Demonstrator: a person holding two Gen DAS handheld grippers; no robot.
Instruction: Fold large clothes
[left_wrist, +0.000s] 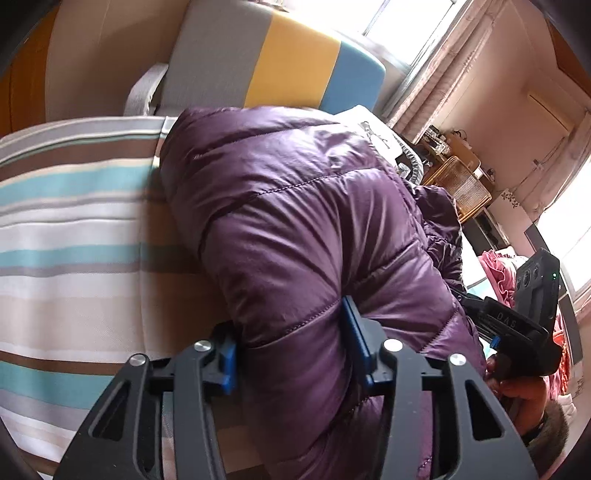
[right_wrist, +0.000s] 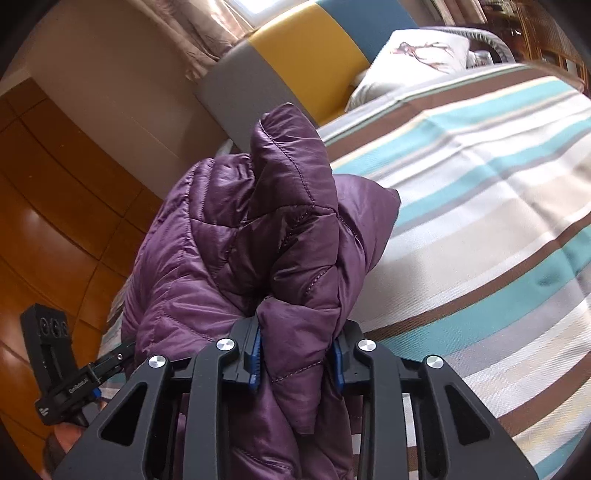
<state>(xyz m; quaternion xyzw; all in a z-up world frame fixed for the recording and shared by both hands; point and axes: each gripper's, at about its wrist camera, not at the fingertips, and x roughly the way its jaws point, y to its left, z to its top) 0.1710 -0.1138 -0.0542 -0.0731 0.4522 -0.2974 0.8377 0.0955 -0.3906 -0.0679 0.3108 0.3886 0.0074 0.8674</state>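
Your left gripper is clamped on a thick fold of the purple quilted jacket, which lies bunched on the striped bedspread. Your right gripper pinches another gathered wad of the jacket, apparently lifted above the bed. A headboard stands behind.

Glossy quilted jacket, matt woven bedsheet, matt plastic claws w/ metal screws.

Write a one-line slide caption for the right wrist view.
Right gripper clamps a bunched fold of the purple puffer jacket above the striped bedspread.
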